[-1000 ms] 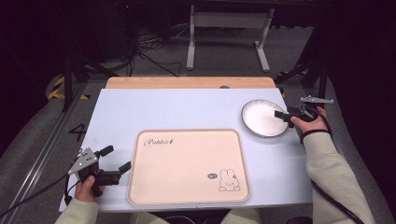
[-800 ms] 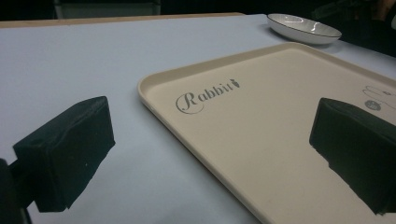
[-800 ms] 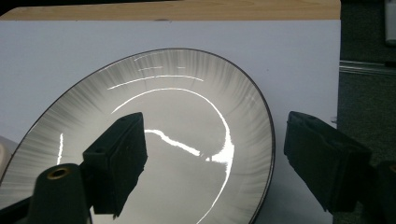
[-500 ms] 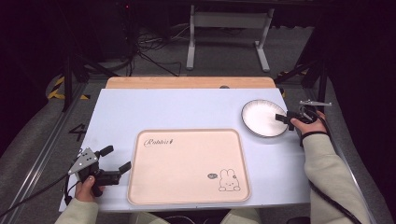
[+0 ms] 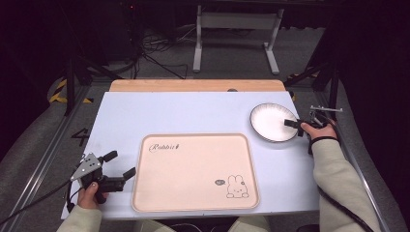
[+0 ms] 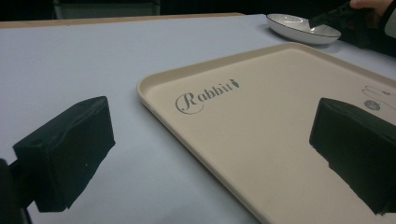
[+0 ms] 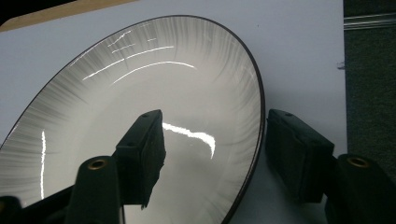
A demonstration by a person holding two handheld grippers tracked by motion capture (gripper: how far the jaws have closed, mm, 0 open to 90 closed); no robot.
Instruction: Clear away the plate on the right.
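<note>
Right claw (image 7: pixel 212 154) astride the near rim of the white plate (image 7: pixel 140 107), one pad over the glazed inside, the other outside past the dark edge; jaws just now closing, yet with a visible gap to the rim on both sides, so nothing clamped. In the high view, same right claw (image 5: pixel 296 123) at the plate (image 5: pixel 270 121), which sits at the far right of the pale counter (image 5: pixel 193 111), close to its edge and well apart from the tray (image 5: pixel 193 174). Left claw (image 5: pixel 118 165) apart and holding nothing, low over the counter just beside the tray's left rim; from its own camera, pads wide with the tray (image 6: pixel 280 140) ahead and the plate (image 6: pixel 299 28) far off at the top right. Likely risks from here: a slip off the glossy, sloped rim if the pads close too near the lip; a tilt or swing of the plate under a one-sided pinch once lifted; a scrape or a push toward the counter's right edge if closed off-centre. Legible writing: "Rabbit" in script with a small carrot mark (image 6: pixel 205 95) at the tray's corner, plus a line-drawn rabbit (image 5: pixel 236 186) at the opposite corner; small marks beside it too fine to read.
</note>
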